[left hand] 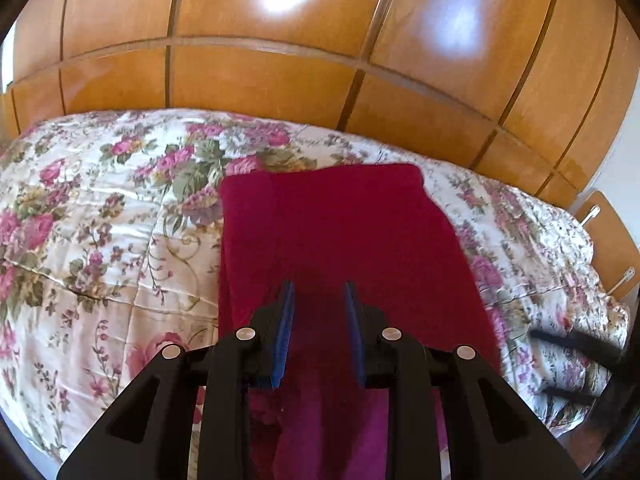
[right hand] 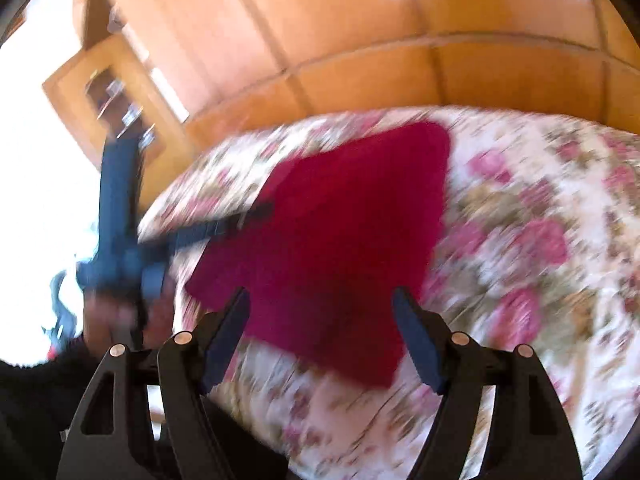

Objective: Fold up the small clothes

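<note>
Both blue-padded fingers (left hand: 285, 320) of the left gripper (left hand: 320, 292) stand narrowly parted, holding nothing, directly above the crimson knit garment (left hand: 340, 232) on the floral quilted bedspread (left hand: 100, 220). Its long axis runs straight ahead. Wide open and empty, the right gripper (right hand: 322, 294) hovers near its closer edge.

A crimson garment (left hand: 340, 232) lies flat, seemingly folded (edges blurred), on the floral bedspread (left hand: 100, 220).

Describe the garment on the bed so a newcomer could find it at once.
Start at the orange wooden wardrobe, then drop to the floral quilt in front. In its middle lies the dark red garment, the only plain, single-coloured patch on the flowers.
</note>
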Tool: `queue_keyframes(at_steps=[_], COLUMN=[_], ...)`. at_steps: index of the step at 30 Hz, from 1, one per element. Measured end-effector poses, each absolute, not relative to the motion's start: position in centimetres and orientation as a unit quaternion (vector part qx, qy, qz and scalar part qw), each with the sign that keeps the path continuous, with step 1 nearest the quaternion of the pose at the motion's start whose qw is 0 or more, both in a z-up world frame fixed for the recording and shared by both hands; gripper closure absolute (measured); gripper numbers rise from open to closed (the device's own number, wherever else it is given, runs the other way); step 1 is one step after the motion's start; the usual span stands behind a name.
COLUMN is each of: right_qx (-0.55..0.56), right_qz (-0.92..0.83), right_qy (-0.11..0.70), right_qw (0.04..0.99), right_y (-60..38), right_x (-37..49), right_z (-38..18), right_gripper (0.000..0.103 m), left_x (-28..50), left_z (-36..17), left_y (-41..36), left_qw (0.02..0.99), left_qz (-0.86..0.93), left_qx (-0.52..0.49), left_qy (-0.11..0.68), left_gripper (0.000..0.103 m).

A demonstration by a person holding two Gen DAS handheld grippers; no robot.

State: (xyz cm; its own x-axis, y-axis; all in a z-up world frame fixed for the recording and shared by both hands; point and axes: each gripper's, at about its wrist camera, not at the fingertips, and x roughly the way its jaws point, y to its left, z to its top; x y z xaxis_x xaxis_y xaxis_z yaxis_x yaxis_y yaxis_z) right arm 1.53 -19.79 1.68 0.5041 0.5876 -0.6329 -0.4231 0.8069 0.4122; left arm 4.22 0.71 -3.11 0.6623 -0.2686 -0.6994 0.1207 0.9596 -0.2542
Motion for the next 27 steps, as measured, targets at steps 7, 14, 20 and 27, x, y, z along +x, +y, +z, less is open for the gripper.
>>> queue_keyframes(at_steps=[7, 14, 20, 27], right_qx=[0.1, 0.056, 0.016, 0.047], right_qz=[0.241, 0.211, 0.19, 0.212], right_qy=[0.393, 0.436, 0.495, 0.477], right_qw=[0.882, 0.873, 0.848, 0.852], right_y=[-16.7, -12.3, -10.0, -11.1], right_x=[9.2, 17.0, 19.8, 19.2], right_z=[3.2, -0.1, -5.6, -4.8], right_gripper=[0.029, 0.028, 0.021, 0.013], left_x=[4.1, 3.9, 3.6, 3.0], left_z=[-4.4, -5.6, -6.5, -5.8], left_y=[1.1, 1.2, 1.9, 1.9], left_qw=[0.909, 0.913, 0.915, 0.917], left_qz=[-0.105, -0.11, -0.112, -0.104], left_qx=[-0.079, -0.071, -0.082, -0.082], left_qy=[0.394, 0.386, 0.38, 0.377], left_gripper=[0.079, 0.079, 0.08, 0.08])
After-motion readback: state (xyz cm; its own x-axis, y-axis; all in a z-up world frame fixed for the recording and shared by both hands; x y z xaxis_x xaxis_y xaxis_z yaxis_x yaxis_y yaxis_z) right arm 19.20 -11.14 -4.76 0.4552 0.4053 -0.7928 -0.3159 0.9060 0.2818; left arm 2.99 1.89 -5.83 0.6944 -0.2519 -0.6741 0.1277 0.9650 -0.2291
